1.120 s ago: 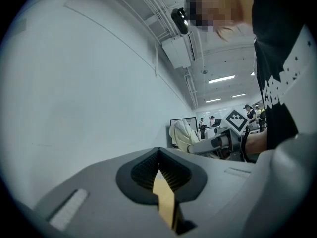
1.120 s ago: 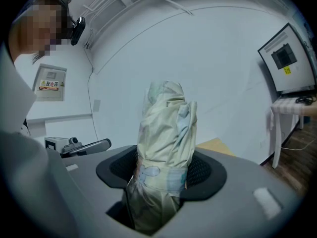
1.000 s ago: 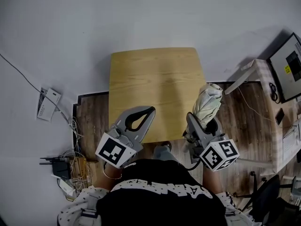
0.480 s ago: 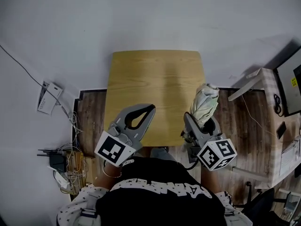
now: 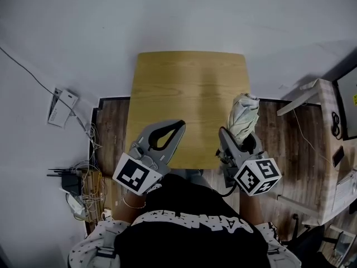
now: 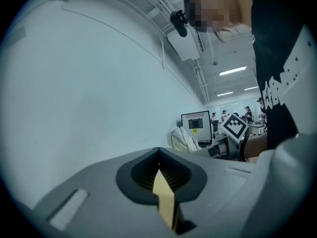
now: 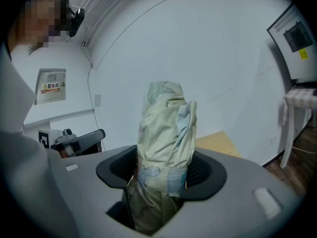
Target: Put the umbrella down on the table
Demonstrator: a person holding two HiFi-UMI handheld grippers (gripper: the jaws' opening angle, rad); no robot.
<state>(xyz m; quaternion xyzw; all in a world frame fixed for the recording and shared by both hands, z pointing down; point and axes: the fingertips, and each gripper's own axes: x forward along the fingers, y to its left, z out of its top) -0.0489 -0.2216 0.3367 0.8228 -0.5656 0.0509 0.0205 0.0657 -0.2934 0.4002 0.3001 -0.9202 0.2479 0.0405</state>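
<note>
A folded pale beige umbrella (image 5: 244,118) stands upright in my right gripper (image 5: 241,140), which is shut on its lower part, over the near right corner of the wooden table (image 5: 189,88). In the right gripper view the umbrella (image 7: 166,128) rises between the dark pads (image 7: 204,170) of that gripper (image 7: 162,168), with the table (image 7: 218,142) behind it. My left gripper (image 5: 179,125) hovers over the table's near left edge, shut, holding nothing. In the left gripper view, that gripper (image 6: 158,155) has its tips together; the umbrella (image 6: 184,139) shows far off.
A white stand (image 5: 305,89) and a monitor's edge (image 5: 348,102) are to the right of the table. Cables and a router (image 5: 71,178) lie on the floor at the left, with a white box (image 5: 61,106) above them. A white wall (image 5: 178,15) runs behind the table.
Both grippers keep nearly the same pose, the umbrella still held upright. The head view has shifted, so the table sits a little farther right and higher in it.
</note>
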